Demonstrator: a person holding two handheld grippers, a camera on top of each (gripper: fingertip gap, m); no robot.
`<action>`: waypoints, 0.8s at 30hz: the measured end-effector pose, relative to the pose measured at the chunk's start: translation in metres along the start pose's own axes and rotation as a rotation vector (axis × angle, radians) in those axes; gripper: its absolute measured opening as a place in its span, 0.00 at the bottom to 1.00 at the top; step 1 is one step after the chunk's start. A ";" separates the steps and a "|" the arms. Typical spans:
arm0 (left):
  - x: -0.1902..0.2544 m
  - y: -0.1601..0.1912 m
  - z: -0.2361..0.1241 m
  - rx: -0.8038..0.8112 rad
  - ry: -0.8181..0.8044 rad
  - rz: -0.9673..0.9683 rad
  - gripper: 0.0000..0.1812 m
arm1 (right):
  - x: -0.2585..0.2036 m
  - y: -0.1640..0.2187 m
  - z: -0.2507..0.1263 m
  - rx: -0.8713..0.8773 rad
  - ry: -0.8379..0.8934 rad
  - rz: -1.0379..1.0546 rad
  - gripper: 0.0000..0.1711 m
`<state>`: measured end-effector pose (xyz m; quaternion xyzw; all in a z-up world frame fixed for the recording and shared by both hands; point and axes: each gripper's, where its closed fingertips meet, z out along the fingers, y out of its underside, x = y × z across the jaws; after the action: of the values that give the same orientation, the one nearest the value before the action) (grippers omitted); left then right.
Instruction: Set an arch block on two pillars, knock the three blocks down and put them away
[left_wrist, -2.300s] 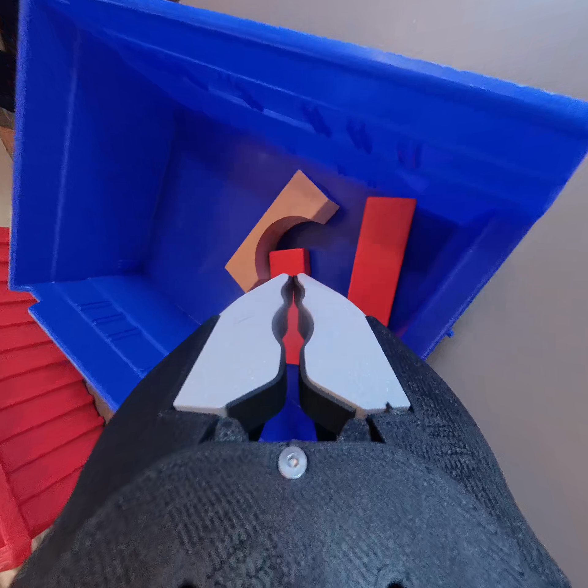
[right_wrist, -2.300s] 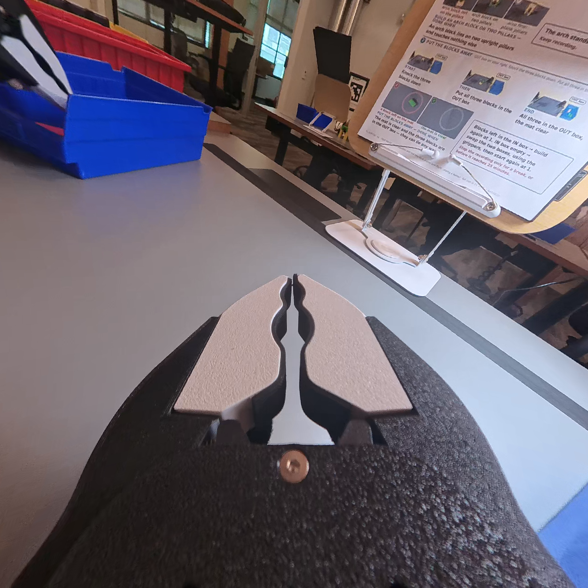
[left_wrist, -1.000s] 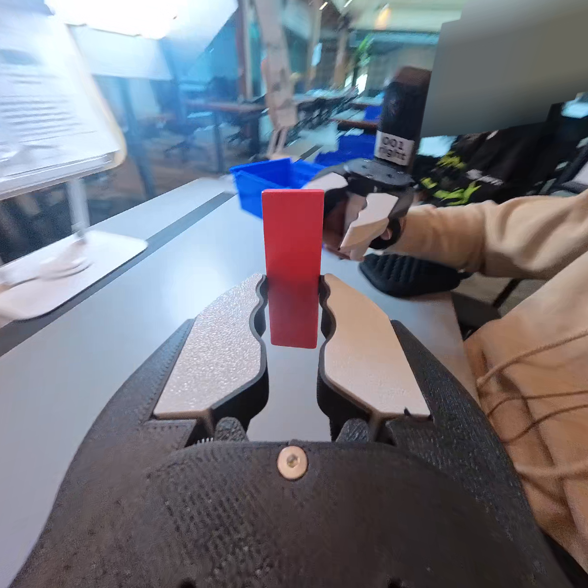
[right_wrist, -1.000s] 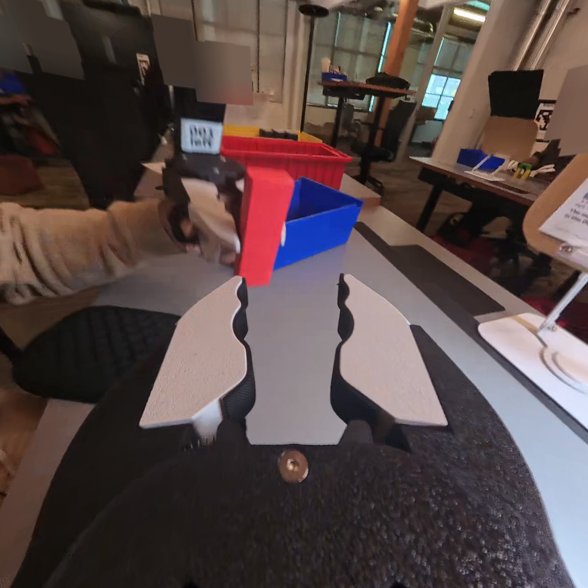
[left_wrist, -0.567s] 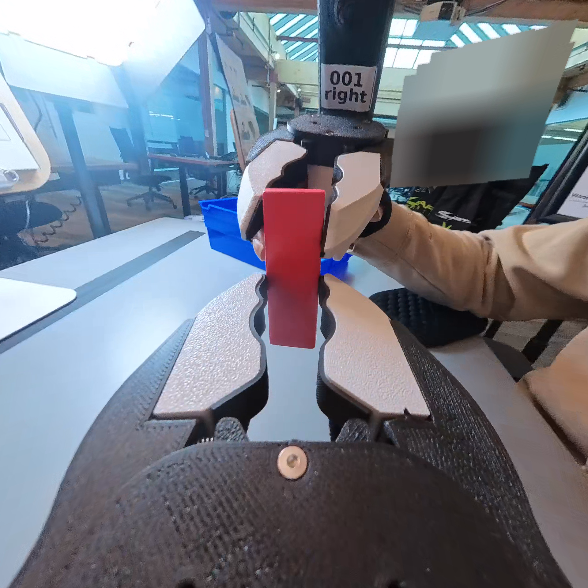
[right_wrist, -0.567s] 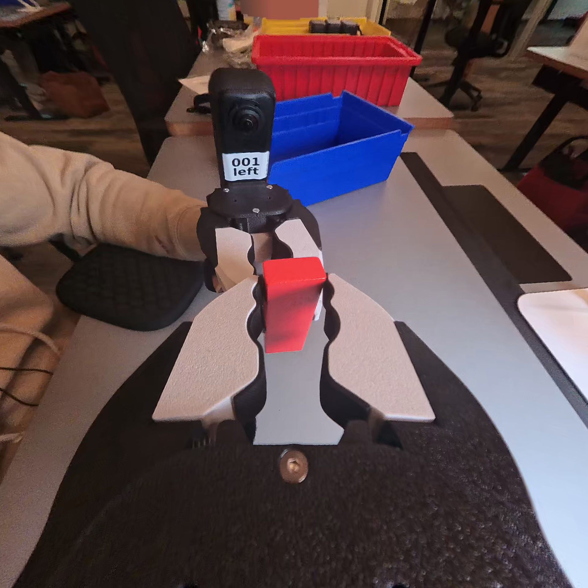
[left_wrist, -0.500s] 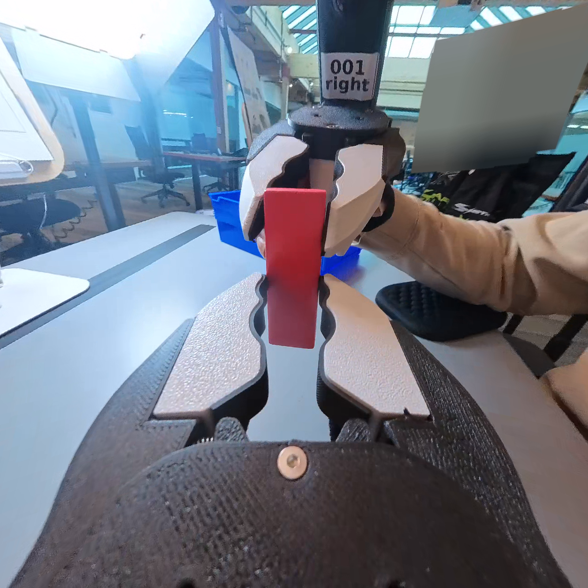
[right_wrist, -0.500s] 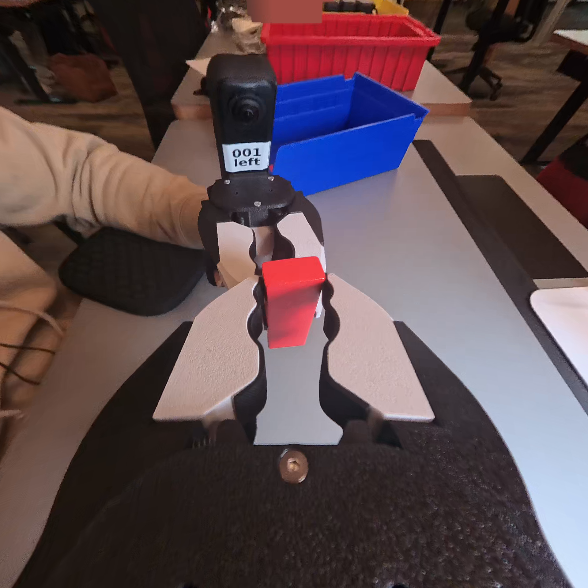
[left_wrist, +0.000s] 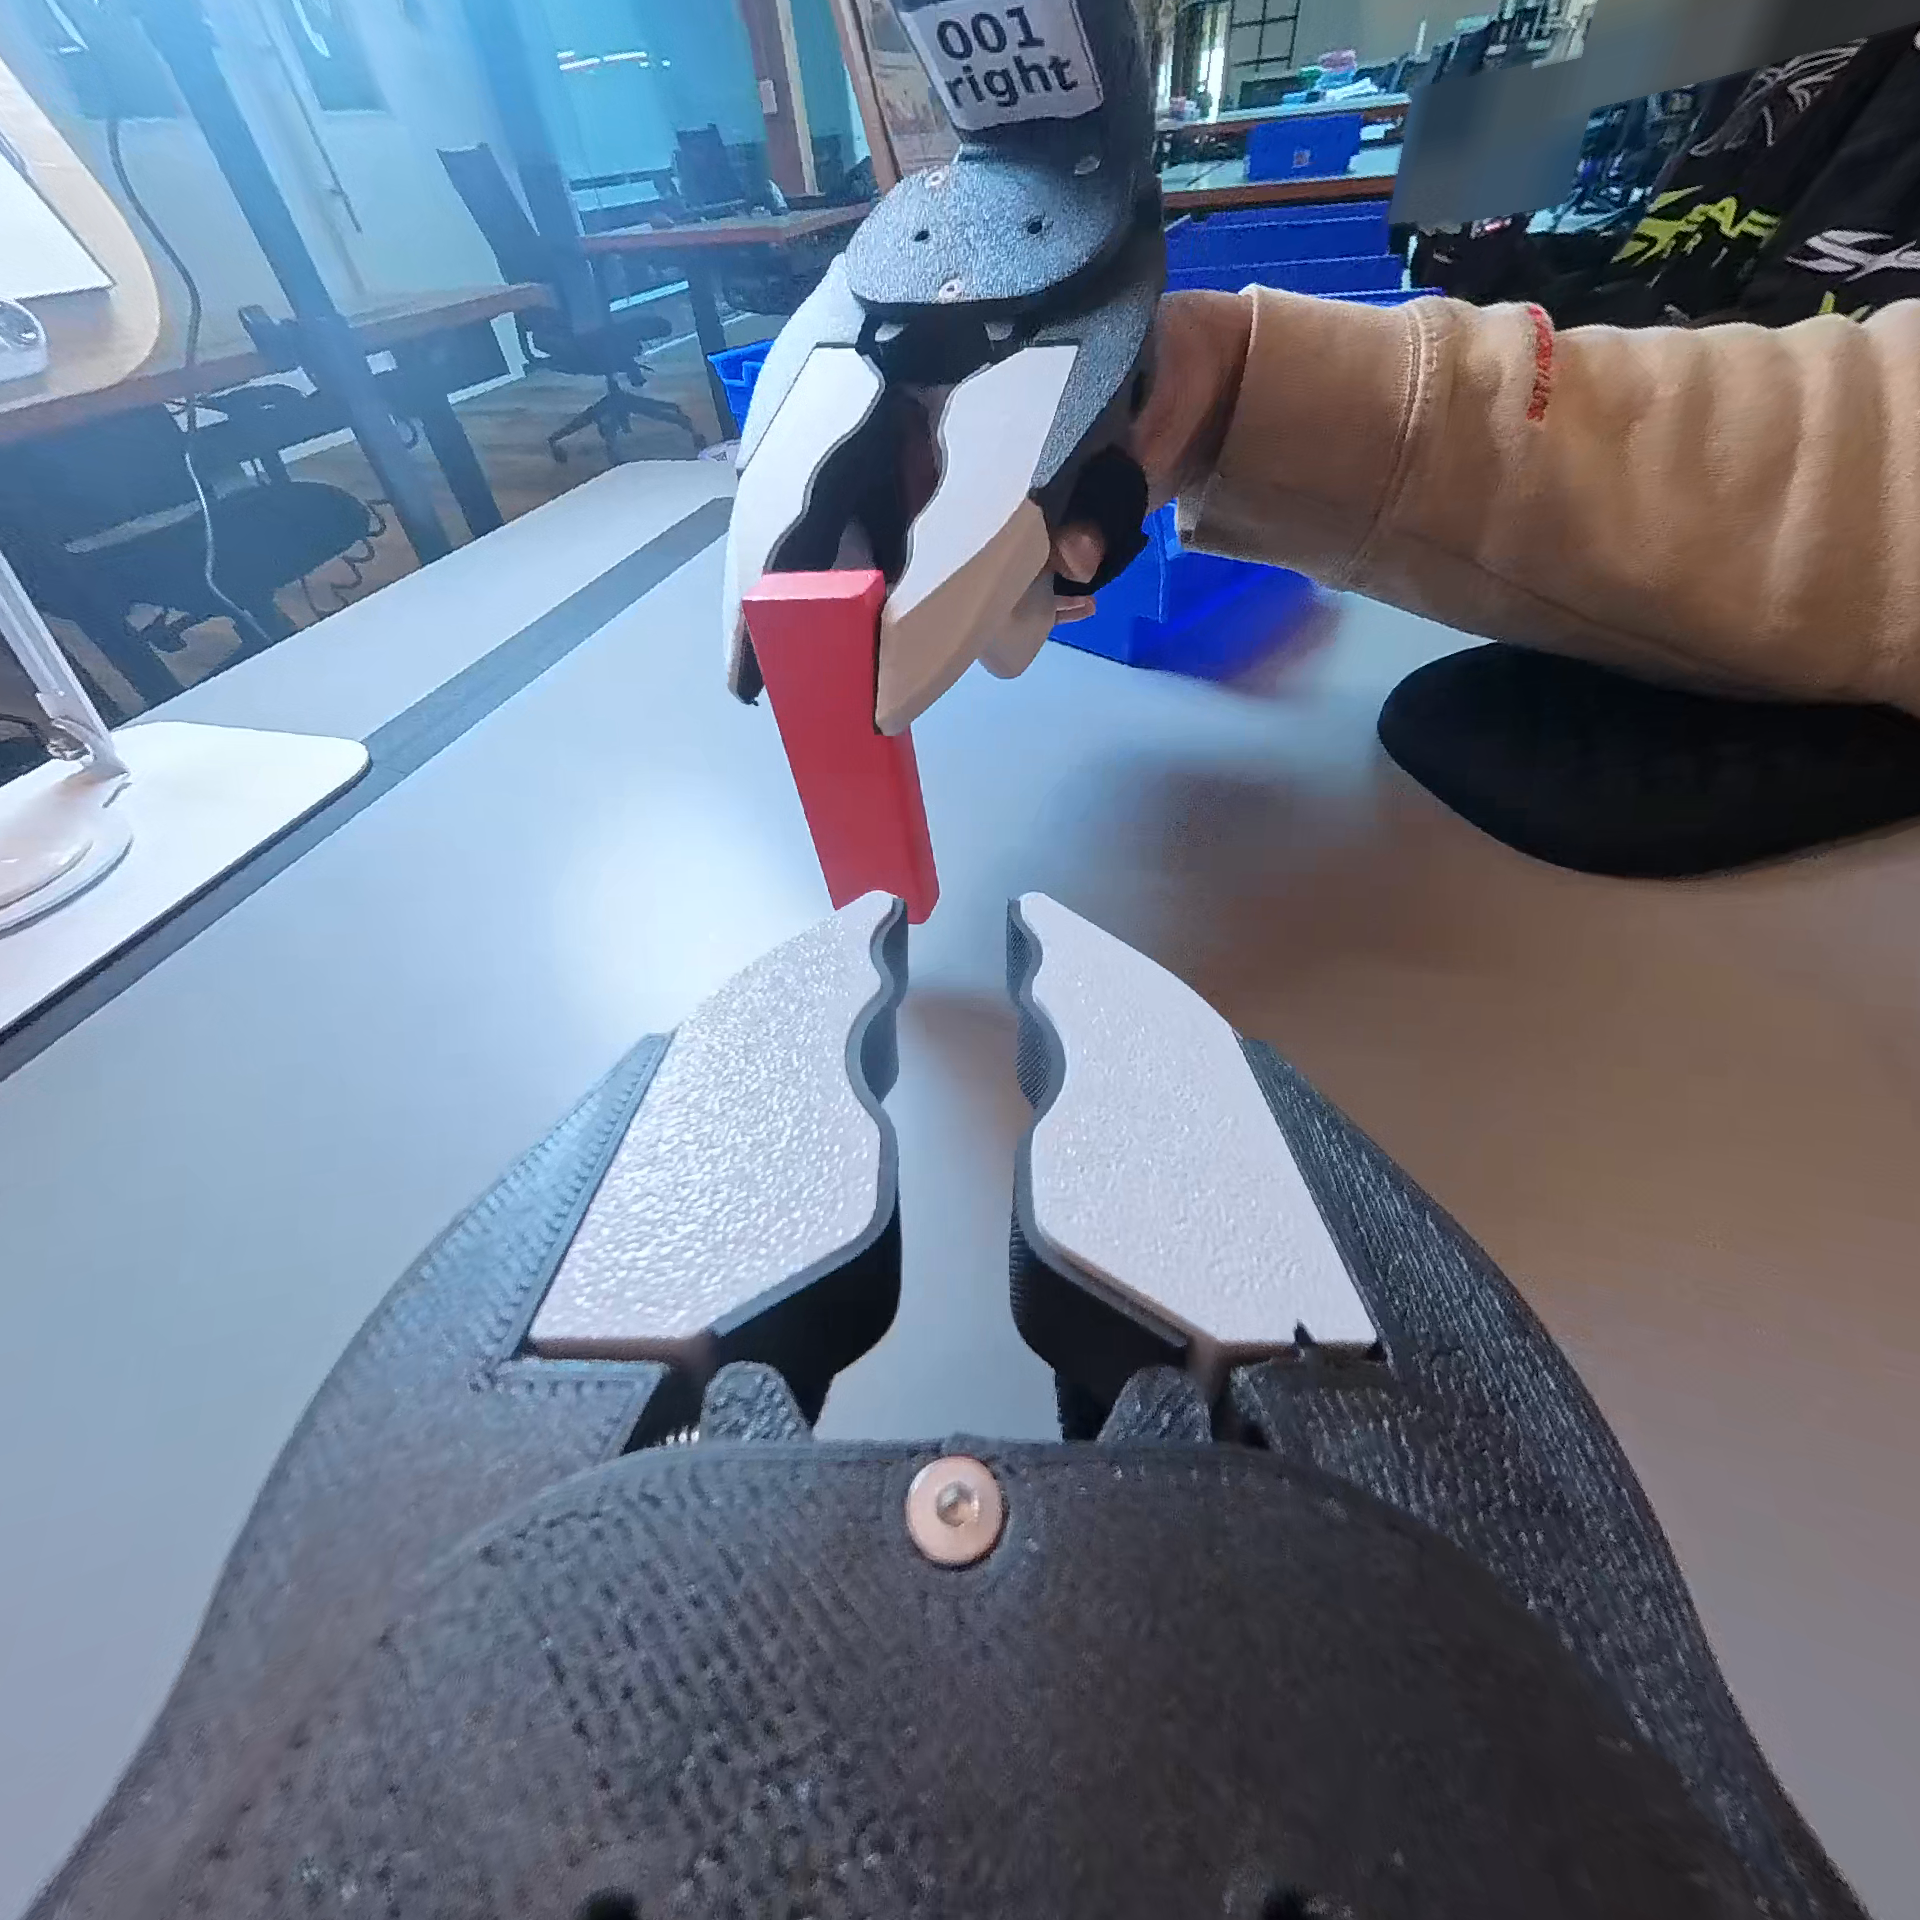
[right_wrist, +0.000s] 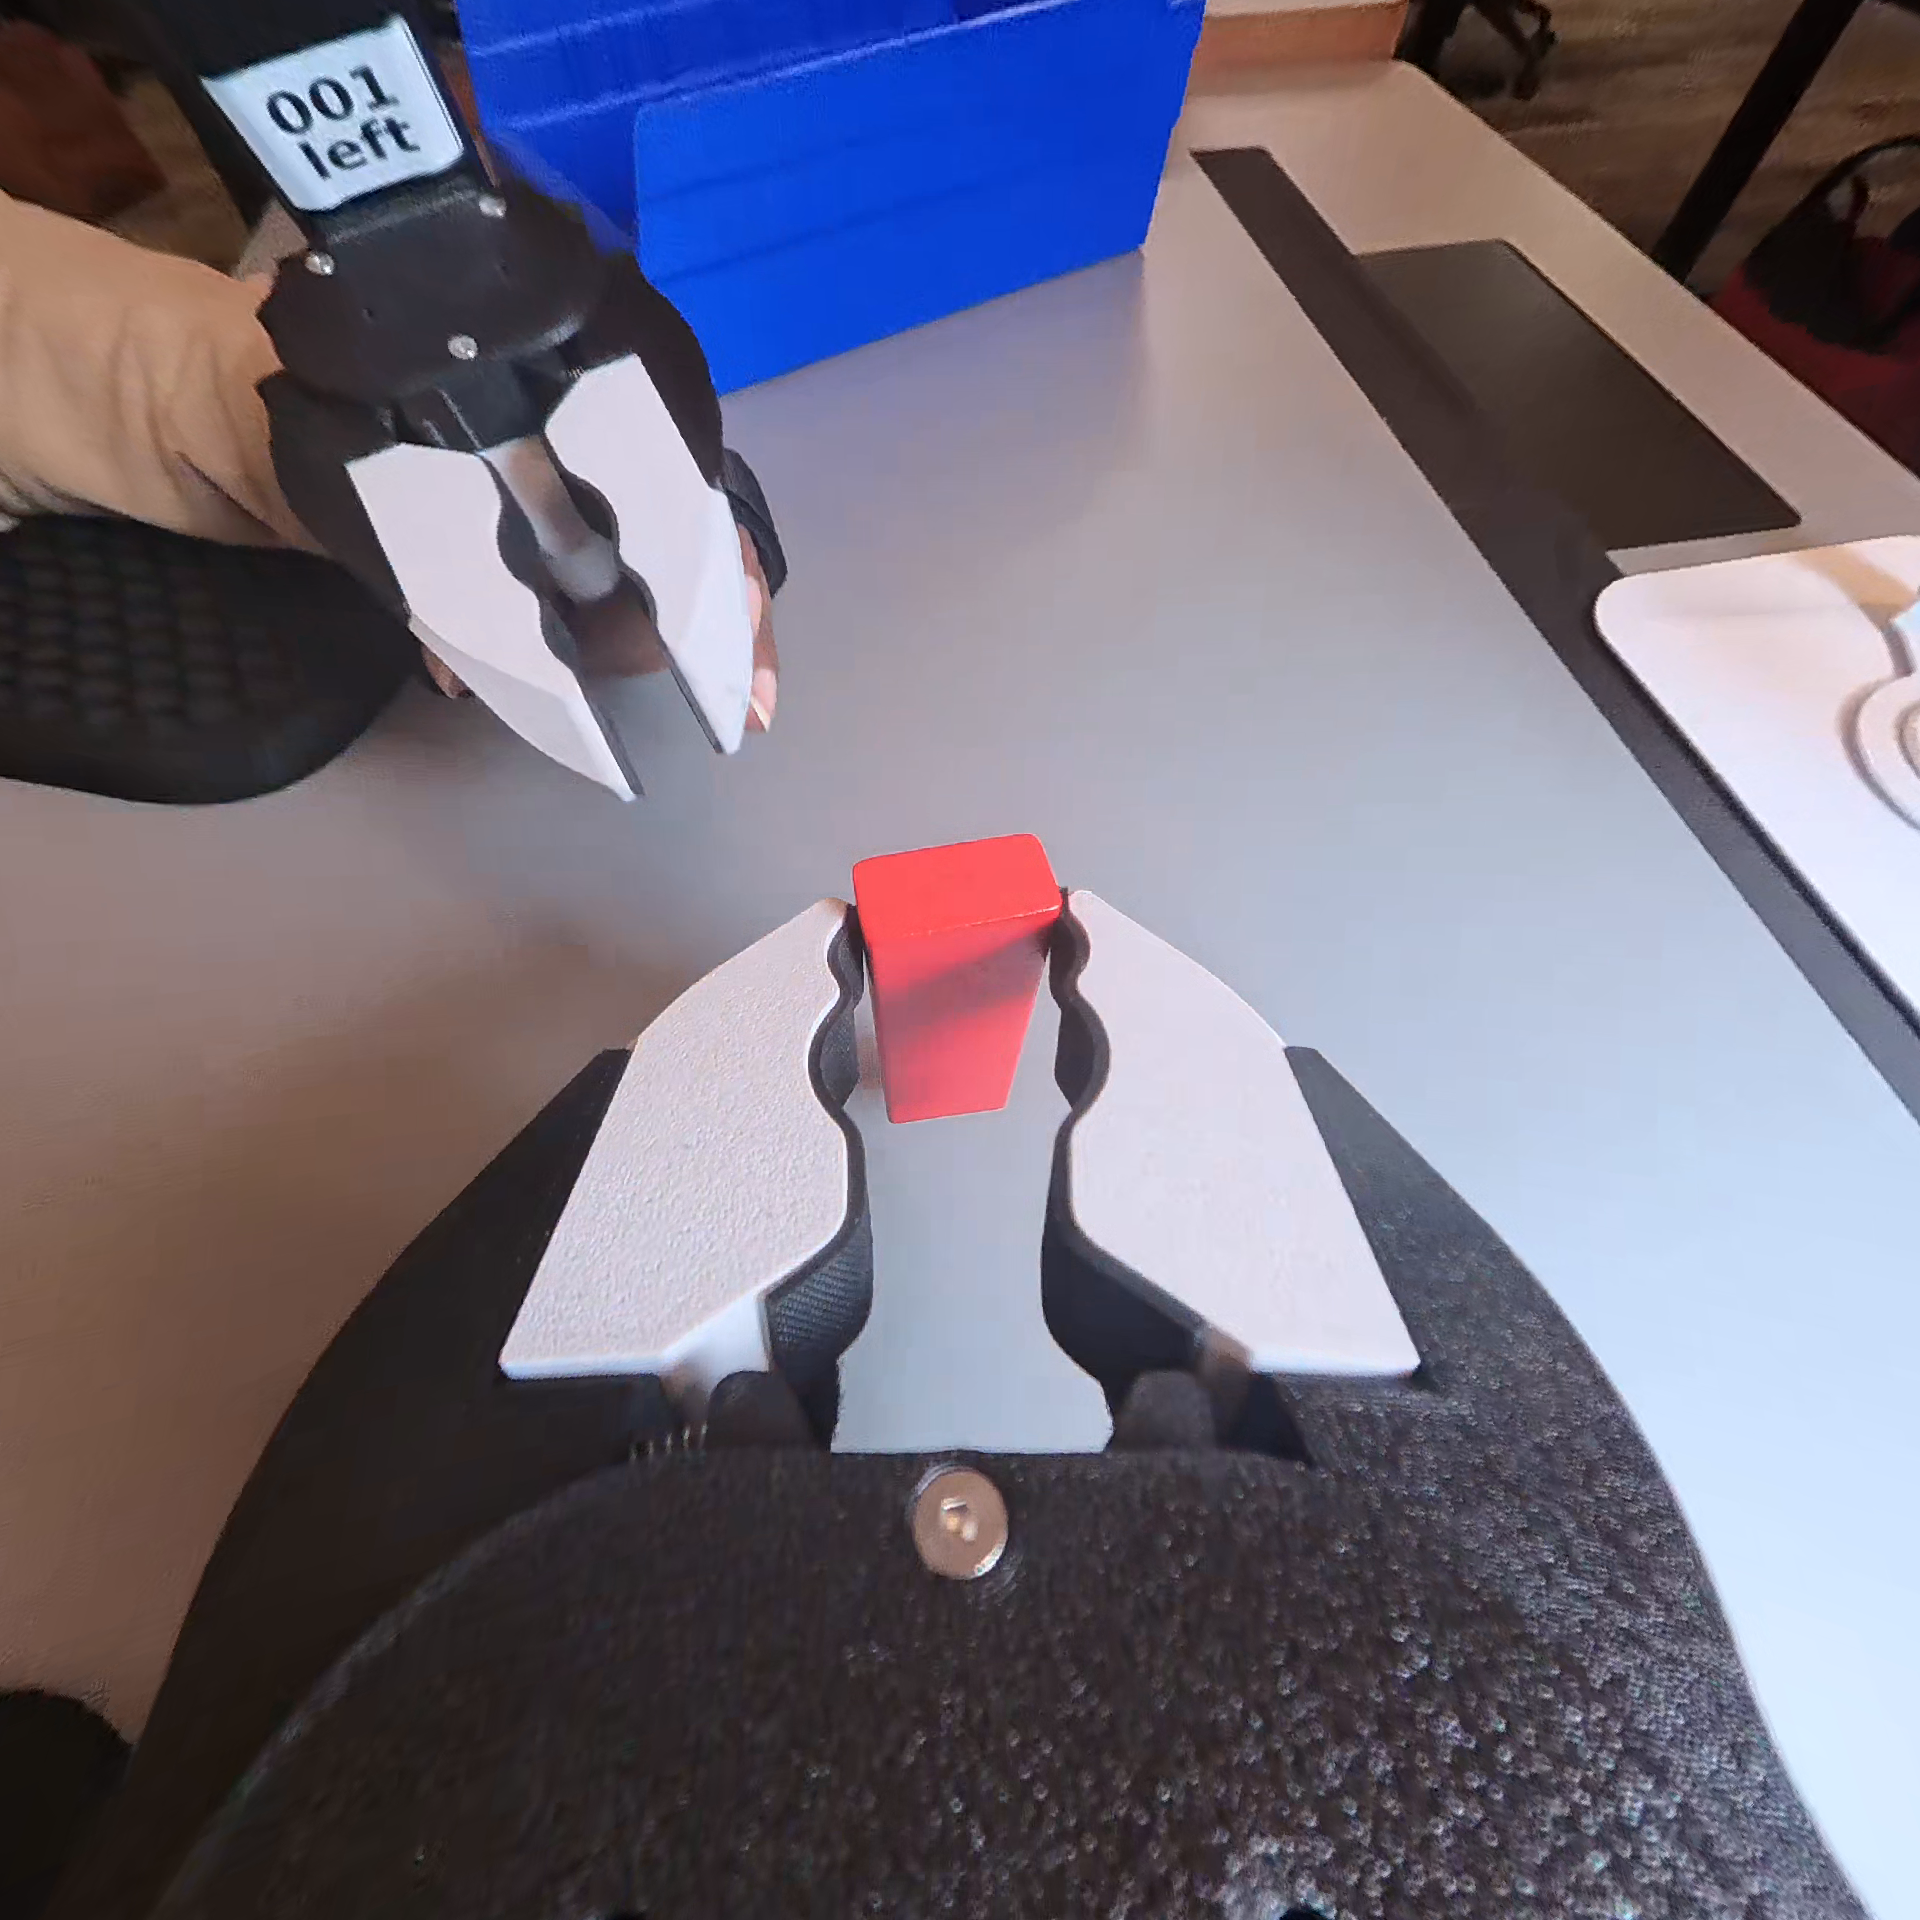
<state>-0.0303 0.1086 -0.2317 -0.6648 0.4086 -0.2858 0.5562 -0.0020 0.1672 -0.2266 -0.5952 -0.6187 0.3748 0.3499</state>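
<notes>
Jaws first: my right gripper (right_wrist: 956, 909) is clamped on the upper end of a red rectangular wooden pillar block (right_wrist: 951, 992), which sits at the centre of the right wrist view between the white textured fingers (right_wrist: 717, 1132); my left gripper (left_wrist: 954, 914) stands parted with nothing between its pads, just bare table showing through the gap. From the left wrist view the red block (left_wrist: 842, 743) hangs tilted in the upper middle of the frame, its top end pinched by the right gripper (left_wrist: 810, 665) and its lower end just above my left fingertip; whether that lower end touches the grey matte tabletop (left_wrist: 312, 1039) I cannot tell. A beige sleeve (left_wrist: 1558, 468) runs off to the right edge of that frame, above a black textured pad (left_wrist: 1662, 769) lying on the table. In the right wrist view the left gripper (right_wrist: 665, 748) is in the upper left, apart from the block, and a blue plastic bin (right_wrist: 894, 135) stands at the top centre. Each gripper carries a white sticker with black print on its black camera stem: one at the top of the left view (left_wrist: 1003, 57), one at the upper left of the right view (right_wrist: 332, 120). A white stand base (right_wrist: 1766, 707) lies at the right edge.
</notes>
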 end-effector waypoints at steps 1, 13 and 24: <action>0.000 0.001 0.000 -0.003 -0.001 0.002 0.10 | 0.000 0.002 0.001 -0.009 -0.003 -0.003 0.21; -0.010 0.002 -0.003 -0.002 -0.050 -0.011 0.00 | 0.002 0.017 0.003 -0.046 -0.004 -0.025 0.21; -0.008 0.004 -0.001 -0.008 -0.038 -0.005 0.00 | 0.005 0.026 -0.005 -0.044 -0.011 -0.030 0.21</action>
<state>-0.0367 0.1149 -0.2348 -0.6734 0.3975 -0.2728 0.5604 0.0139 0.1730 -0.2471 -0.5915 -0.6374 0.3592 0.3389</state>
